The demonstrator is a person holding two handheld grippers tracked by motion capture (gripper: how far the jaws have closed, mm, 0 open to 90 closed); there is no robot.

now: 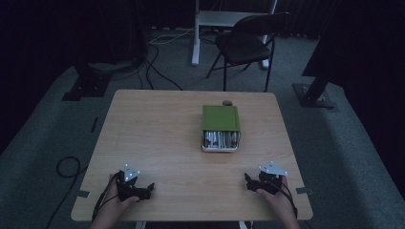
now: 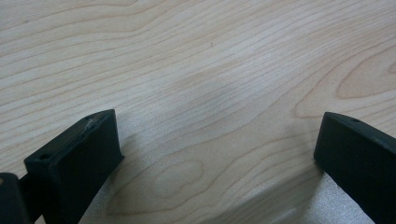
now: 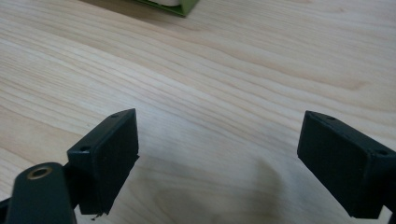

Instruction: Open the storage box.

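A green box (image 1: 220,118) lies at the middle right of the wooden table (image 1: 157,138), partly slid off a white tray (image 1: 219,148) that holds several silvery items (image 1: 219,139). A corner of the green box (image 3: 173,6) appears at the top of the right gripper view. My left gripper (image 1: 150,187) rests near the front left edge, held in a hand; its jaws stand wide apart over bare wood (image 2: 219,140). My right gripper (image 1: 248,181) rests near the front right edge, also open, nothing between its fingers (image 3: 112,158).
A small dark object (image 1: 228,102) lies on the table just behind the box. A folding chair (image 1: 246,43) and a white desk leg (image 1: 195,33) stand beyond the far edge. Cables (image 1: 157,67) run across the carpet. Tape tabs (image 1: 304,191) mark the table's front corners.
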